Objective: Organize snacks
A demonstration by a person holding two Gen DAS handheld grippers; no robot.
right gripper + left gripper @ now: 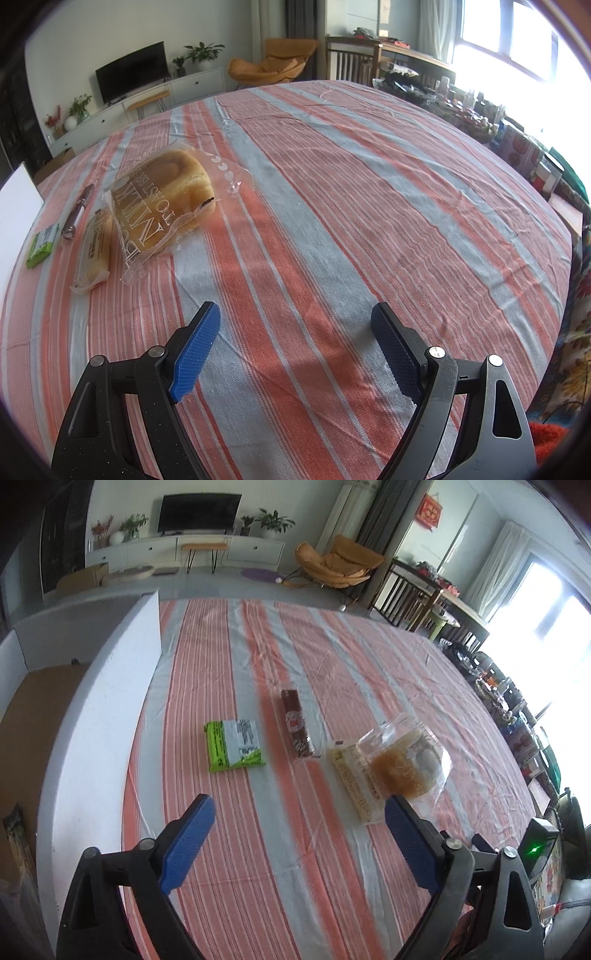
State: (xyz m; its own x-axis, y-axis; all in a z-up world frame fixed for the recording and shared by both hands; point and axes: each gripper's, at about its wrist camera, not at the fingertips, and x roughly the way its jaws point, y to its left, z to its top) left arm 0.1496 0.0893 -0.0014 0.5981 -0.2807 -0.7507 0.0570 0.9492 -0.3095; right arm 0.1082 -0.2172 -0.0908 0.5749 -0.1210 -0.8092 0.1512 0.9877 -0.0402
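Several snacks lie in a row on the striped tablecloth. From left to right in the left wrist view: a green packet [235, 744], a brown bar [296, 723], a cream-coloured long packet [354, 779] and a bagged toast bread [402, 760]. My left gripper [297, 812] hangs above the cloth in front of them, open, with nothing between its blue pads. The right wrist view shows the toast bread [166, 199], the long packet [94, 251], the brown bar [77, 214] and the green packet [42, 245] at the left. My right gripper [295, 321] stands open over bare cloth.
A white foam board [110, 701] stands along the table's left side. A cluttered side table [480, 110] sits beyond the right edge, under a bright window. A TV cabinet [184, 550] and an orange chair [340, 563] stand far behind.
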